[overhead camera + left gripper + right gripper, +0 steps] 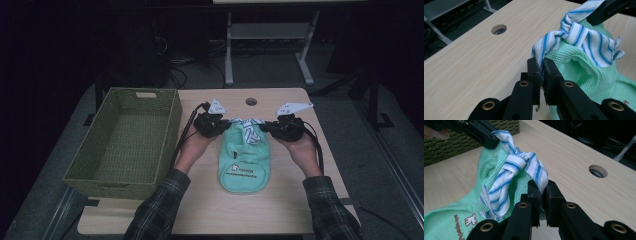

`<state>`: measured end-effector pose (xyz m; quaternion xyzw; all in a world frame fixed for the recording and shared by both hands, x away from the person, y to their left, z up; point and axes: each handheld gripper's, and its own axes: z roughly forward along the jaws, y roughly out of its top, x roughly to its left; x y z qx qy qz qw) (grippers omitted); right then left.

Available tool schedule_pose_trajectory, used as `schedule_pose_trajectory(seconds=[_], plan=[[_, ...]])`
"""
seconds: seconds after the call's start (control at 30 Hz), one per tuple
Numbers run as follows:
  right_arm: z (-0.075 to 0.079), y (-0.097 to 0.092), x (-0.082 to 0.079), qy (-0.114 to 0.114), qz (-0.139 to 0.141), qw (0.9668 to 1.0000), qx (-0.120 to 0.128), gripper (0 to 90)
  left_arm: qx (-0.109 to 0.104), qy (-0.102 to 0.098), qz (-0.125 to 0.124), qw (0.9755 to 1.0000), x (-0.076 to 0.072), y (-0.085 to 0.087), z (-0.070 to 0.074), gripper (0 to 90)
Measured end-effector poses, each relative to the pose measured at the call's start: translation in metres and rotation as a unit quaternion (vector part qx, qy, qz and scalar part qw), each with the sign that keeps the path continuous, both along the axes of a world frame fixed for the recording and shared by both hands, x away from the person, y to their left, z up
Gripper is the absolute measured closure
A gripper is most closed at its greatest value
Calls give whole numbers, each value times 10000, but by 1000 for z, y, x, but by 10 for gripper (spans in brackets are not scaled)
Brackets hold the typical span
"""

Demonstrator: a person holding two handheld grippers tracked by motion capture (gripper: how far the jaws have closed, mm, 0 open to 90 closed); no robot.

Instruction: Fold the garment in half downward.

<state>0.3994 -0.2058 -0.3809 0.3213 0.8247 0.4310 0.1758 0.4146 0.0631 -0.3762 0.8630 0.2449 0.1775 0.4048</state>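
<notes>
A bib (243,162) lies on the table (280,210), near its middle. A basket (125,142) sits on the left side of the table, just beside the bib. The left gripper (223,125) is at the bib's top left corner and the right gripper (266,127) is at its top right corner. The bib's ties (248,128) hang between them. Behind the bib there is a hole (251,101) in the table.
</notes>
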Motion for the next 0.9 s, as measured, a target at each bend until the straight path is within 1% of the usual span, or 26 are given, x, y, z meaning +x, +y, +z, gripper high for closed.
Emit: schedule_pose_trajectory(seconds=[0.03, 0.07, 0.13, 0.2, 0.23, 0.3, 0.37, 0.4, 0.43, 0.47, 0.5, 0.57, 0.6, 0.63, 0.67, 0.73, 0.8, 0.87, 0.9], plan=[[-2, 1, -2, -47, 1, 10000, -14, 837, 85, -49, -38, 9999, -3, 0, -3, 847], [-5, 1, -5, -86, 2, 10000, -26, 837, 118, -78, -67, 9999, -5, 0, -6, 846], [-14, 0, -11, -144, 15, 9999, 31, 837, 42, -91, -111, 9999, -9, 2, -13, 845], [-22, 0, -16, -214, 8, 9998, -20, 837, -2, -128, -136, 9998, -13, 3, -19, 844], [-26, 1, -19, -203, 32, 9998, -10, 836, -8, -161, -159, 9997, -16, 3, -22, 844], [-33, 2, -25, -317, 49, 9993, -168, 833, 38, -219, -237, 9995, -21, 2, -26, 841], [-37, 3, -28, -340, 49, 9991, -243, 833, 53, -299, -269, 9992, -23, 2, -27, 839], [-38, 3, -29, -342, 43, 9991, -266, 832, 5, -319, -267, 9991, -23, 2, -26, 837], [-37, 3, -27, -392, 17, 9988, -285, 831, -32, -362, -264, 9990, -21, 2, -23, 837], [-35, 2, -26, -433, -37, 9986, -291, 831, -19, -409, -246, 9989, -19, 1, -19, 835], [-29, 2, -23, -481, -66, 9984, -300, 830, -31, -476, -208, 9986, -17, 0, -13, 833], [-15, 2, -17, -555, -125, 9981, -238, 825, -90, -628, -162, 9979, -15, -2, -2, 824], [-9, 3, -15, -575, -119, 9980, -220, 821, -132, -740, -133, 9971, -16, -3, 1, 807], [-5, 3, -13, -601, -123, 9980, -176, 821, -194, -768, -138, 9968, -17, -3, 2, 803], [-4, 3, -13, -603, -126, 9980, -159, 820, -197, -769, -167, 9967, -18, -3, 2, 803], [-8, 3, -15, -611, -64, 9979, -212, 820, -185, -798, -217, 9964, -23, -2, -3, 800], [-15, 2, -20, -616, -24, 9980, -155, 820, -189, -758, -290, 9965, -28, 0, -10, 801], [-24, 1, -26, -627, 11, 9979, -169, 820, -167, -743, -327, 9966, -34, 0, -17, 801], [-28, 1, -29, -624, 45, 9979, -174, 820, -86, -757, -388, 9963, -36, 1, -18, 802]])
